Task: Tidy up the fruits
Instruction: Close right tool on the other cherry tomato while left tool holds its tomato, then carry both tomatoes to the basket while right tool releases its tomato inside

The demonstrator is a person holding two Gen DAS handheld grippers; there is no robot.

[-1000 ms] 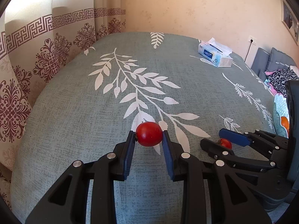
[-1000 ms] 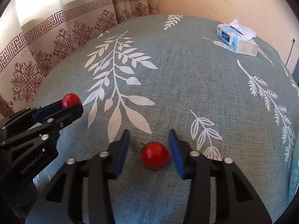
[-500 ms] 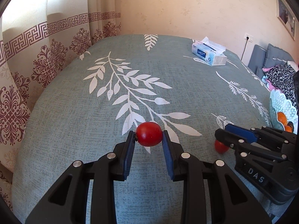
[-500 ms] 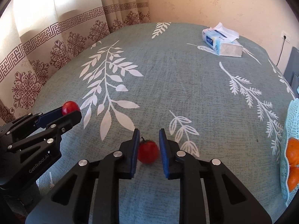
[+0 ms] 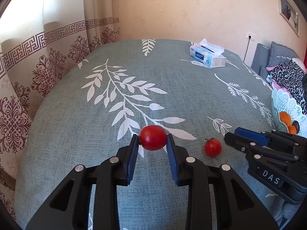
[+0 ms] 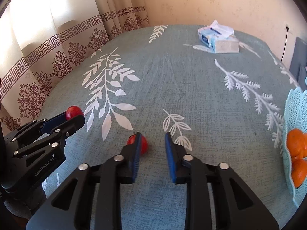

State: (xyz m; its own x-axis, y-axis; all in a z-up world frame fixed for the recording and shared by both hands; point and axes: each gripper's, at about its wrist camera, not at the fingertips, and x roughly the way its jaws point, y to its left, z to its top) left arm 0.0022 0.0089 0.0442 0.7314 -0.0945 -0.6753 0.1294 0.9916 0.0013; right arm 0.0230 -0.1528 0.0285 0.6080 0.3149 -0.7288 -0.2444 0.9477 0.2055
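One tomato (image 5: pixel 153 137) stays clamped in the left gripper (image 5: pixel 153 143), while the right gripper (image 6: pixel 152 149) is opening, empty, its dropped tomato (image 6: pixel 143 146) lying outside the basket (image 6: pixel 293 105).

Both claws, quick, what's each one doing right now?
Left claw: shut on a round red tomato.
Right claw: opening, empty; the smaller red tomato lies on the cloth beside it.

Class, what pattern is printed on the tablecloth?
White leaf sprigs on grey-green tablecloth; left wrist view shows it best.
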